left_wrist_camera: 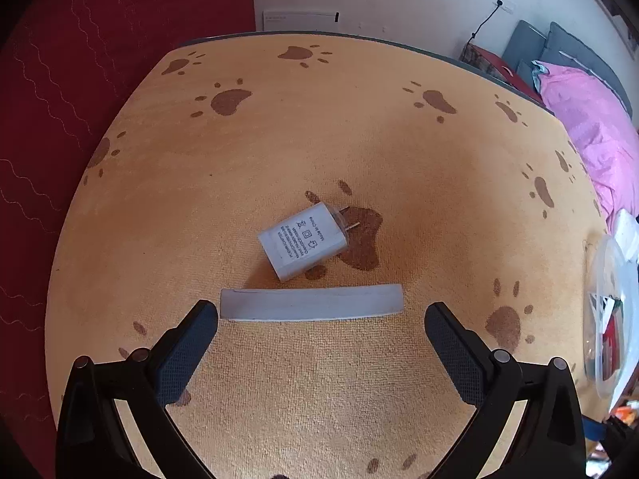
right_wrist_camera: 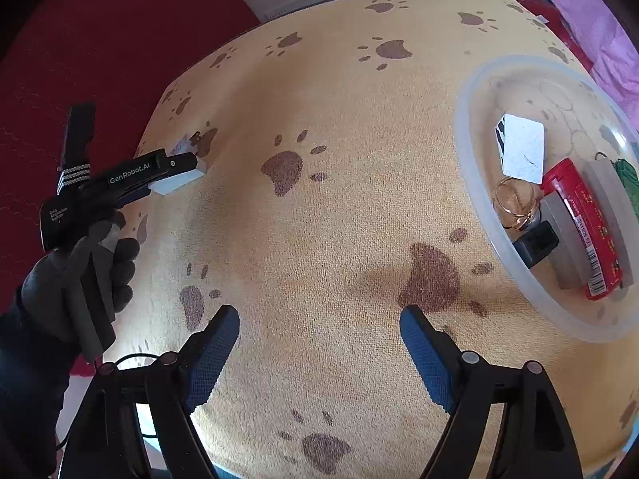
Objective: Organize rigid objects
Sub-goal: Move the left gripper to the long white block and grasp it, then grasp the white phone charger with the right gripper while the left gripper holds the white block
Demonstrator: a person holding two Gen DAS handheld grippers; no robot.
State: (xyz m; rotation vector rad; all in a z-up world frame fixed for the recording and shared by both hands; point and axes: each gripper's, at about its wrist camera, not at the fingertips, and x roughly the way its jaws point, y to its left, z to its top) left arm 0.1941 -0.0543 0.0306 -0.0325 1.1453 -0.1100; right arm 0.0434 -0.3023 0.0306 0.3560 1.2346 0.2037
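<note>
A: Which step is in hand?

B: By my judgement, the next pick-up. The left claw [left_wrist_camera: 321,311] stands spread wide with nothing between its pads, low in the left wrist view, just short of a flat white bar [left_wrist_camera: 310,302] lying crosswise on the bench [left_wrist_camera: 399,151]. Just above the bar in that frame lies a white charger plug [left_wrist_camera: 302,242], prongs aimed toward the upper right.

A: And the other side?

B: The right claw [right_wrist_camera: 319,317] is spread too and empty, over bare paw-print cloth at the bottom of its frame. The clear plastic bowl [right_wrist_camera: 465,127] sits at the right edge, already holding a white card [right_wrist_camera: 523,147], a red tube [right_wrist_camera: 581,219], a small glass bulb [right_wrist_camera: 515,201] and a black block [right_wrist_camera: 535,243].

A: So what does the next move call for?

B: Probably easing the left claw down around the bar or the plug, squaring the pads to a narrow dimension, closing, then carrying it rightward to the bowl. The bar lies flat, so getting under its edge could be awkward.
</note>
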